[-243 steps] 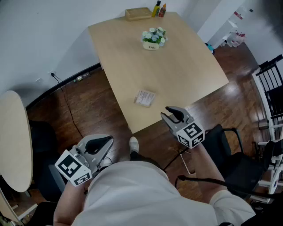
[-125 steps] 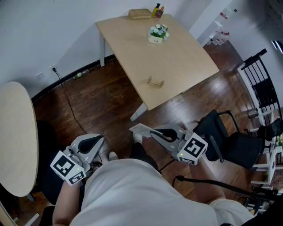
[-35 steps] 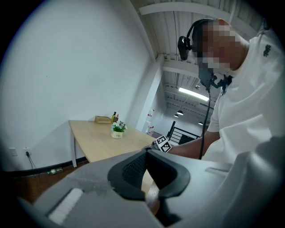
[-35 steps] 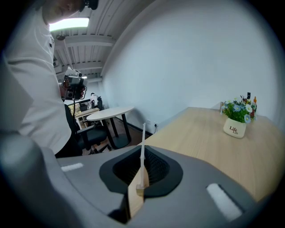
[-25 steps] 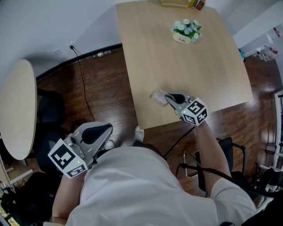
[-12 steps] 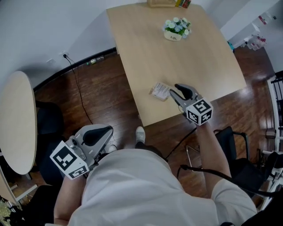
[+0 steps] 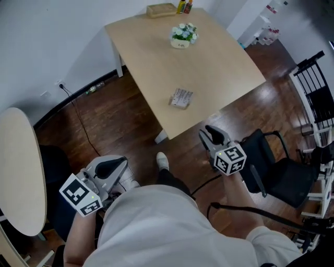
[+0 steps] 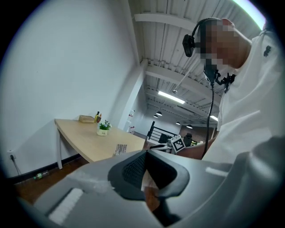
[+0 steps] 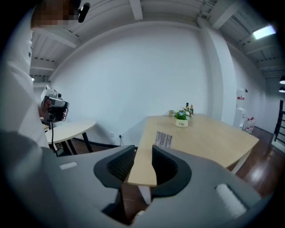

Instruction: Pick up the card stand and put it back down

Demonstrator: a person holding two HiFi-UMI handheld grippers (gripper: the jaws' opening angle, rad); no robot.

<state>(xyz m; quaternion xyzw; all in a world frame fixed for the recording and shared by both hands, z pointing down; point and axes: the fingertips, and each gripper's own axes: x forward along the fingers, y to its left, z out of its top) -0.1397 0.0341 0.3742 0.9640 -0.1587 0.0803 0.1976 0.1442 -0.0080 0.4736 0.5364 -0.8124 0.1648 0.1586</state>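
The card stand (image 7: 181,98) is a small holder with a printed card, standing on the light wooden table (image 7: 219,62) near its front corner. It also shows in the left gripper view (image 8: 120,148) and the right gripper view (image 9: 164,139). My right gripper (image 7: 207,133) hangs off the table, in front of its near edge, well short of the stand. Its jaws (image 9: 143,156) stand apart and are closing, with nothing between them. My left gripper (image 7: 116,166) is held low by my left side over the floor, its pads (image 8: 133,167) meeting at the tips and holding nothing.
A flower pot (image 7: 182,35) stands at the table's far side, with a wooden box (image 7: 161,10) and bottles (image 7: 183,6) at the back edge. A round table (image 7: 15,167) is at the left. A black chair (image 7: 274,169) and a black rack (image 7: 315,86) are at the right.
A second ago my right gripper was at the card stand on the table. It has let go and drawn back past the table's near edge. The stand stays on the table; the left gripper has not moved.
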